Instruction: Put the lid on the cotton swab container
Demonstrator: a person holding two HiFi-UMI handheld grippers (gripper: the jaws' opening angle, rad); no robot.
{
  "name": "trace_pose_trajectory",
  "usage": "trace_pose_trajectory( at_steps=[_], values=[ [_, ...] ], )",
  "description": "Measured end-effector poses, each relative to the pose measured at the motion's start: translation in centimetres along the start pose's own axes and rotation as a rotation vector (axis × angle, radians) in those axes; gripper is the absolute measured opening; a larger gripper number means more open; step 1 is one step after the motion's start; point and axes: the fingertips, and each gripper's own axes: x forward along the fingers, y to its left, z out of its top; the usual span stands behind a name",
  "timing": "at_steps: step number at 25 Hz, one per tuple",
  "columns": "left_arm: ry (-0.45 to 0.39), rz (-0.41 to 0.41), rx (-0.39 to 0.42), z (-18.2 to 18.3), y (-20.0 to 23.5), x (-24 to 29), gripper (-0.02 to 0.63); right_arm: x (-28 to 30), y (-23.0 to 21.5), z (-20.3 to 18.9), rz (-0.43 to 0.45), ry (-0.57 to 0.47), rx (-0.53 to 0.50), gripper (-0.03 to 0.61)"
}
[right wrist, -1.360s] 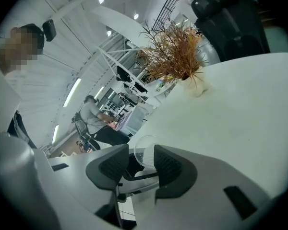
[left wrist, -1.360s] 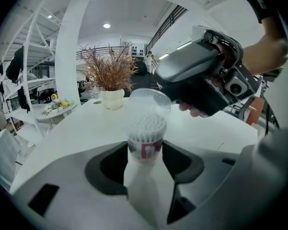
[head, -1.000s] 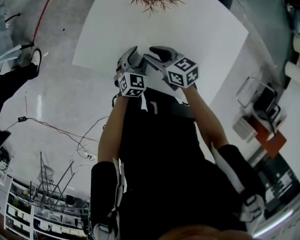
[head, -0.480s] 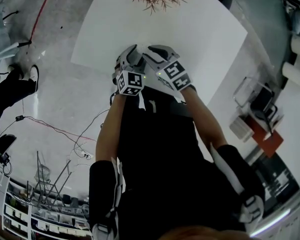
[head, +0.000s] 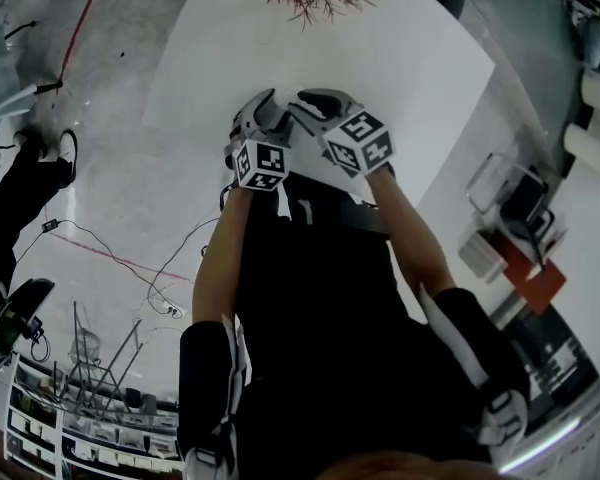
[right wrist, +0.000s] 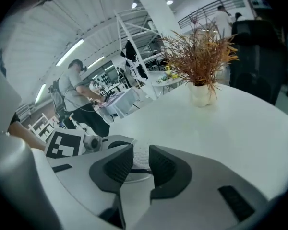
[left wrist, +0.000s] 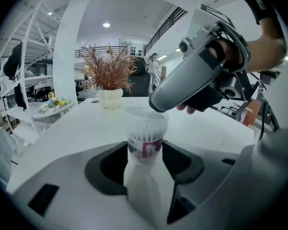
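Observation:
My left gripper (left wrist: 145, 174) is shut on the cotton swab container (left wrist: 145, 134), a clear tube packed with white swabs that stands upright between its jaws. My right gripper (left wrist: 156, 107) hangs just above the container's top rim, on its right side. In the right gripper view the right gripper's (right wrist: 140, 163) jaws are closing, with a narrow gap left between them. White swab heads (right wrist: 140, 155) show through that gap. I cannot make out the clear lid for certain. In the head view both grippers, left (head: 263, 128) and right (head: 318, 103), meet over the table's near edge.
The white table (head: 400, 68) carries a dried plant in a white pot (right wrist: 201, 92) at its far side. A person (right wrist: 79, 97) stands by shelving off to the left. Cables lie on the floor (head: 120, 258).
The right gripper has rocked slightly above the left one. Both stay together at the table's near edge.

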Motion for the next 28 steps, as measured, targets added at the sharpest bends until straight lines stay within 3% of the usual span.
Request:
trace_pose_trajectory(
  at_steps=[2,11,24,28],
  values=[
    [0.001,-0.001,0.003,0.0,0.0,0.1,0.225,0.1,0.0,0.2,0.001,0.004,0.002,0.097],
    [0.006,-0.01,0.023,0.0,0.1,0.0,0.226,0.5,1.3,-0.1,-0.101,0.101,-0.199,0.101],
    [0.02,-0.007,0.002,-0.4,0.1,-0.1,0.227,0.6,1.1,-0.3,-0.133,0.083,-0.194,0.098],
    [0.018,0.007,-0.015,-0.6,0.3,-1.0,0.227,0.0,1.0,0.5,-0.155,0.022,-0.171,0.1]
  ],
)
